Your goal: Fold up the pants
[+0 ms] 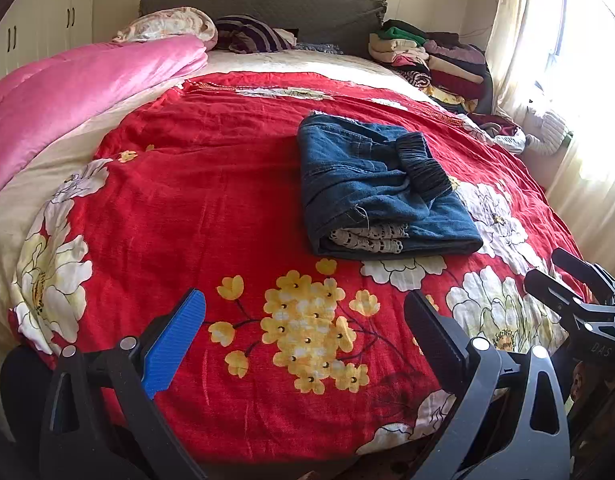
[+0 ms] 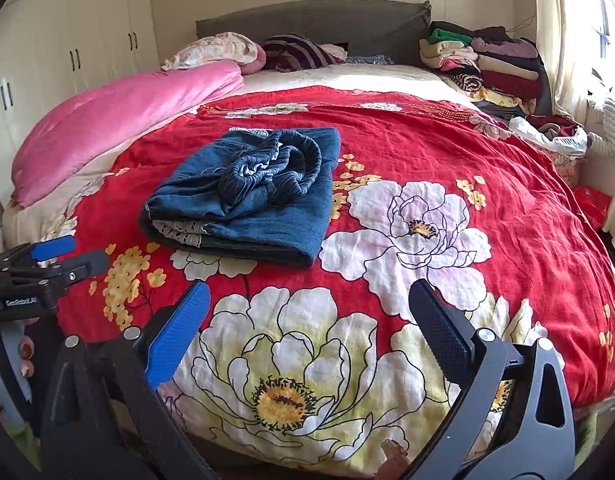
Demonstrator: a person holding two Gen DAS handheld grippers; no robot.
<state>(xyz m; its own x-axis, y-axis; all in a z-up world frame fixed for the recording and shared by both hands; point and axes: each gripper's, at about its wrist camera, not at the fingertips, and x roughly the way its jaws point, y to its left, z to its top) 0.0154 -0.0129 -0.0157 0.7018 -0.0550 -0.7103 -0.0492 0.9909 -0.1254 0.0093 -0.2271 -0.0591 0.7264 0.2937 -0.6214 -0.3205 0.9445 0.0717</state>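
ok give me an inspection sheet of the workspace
surface: bed with red floral blanket, wrinkled
job's things: denim pants folded into a bundle, waistband on top, lace trim showing at the near edge
clutter: pink quilt on the left; pile of folded clothes by the headboard
grippers: left gripper and right gripper both open, apart from the pants
cables: nothing seen
surroundings: wardrobe, curtained window
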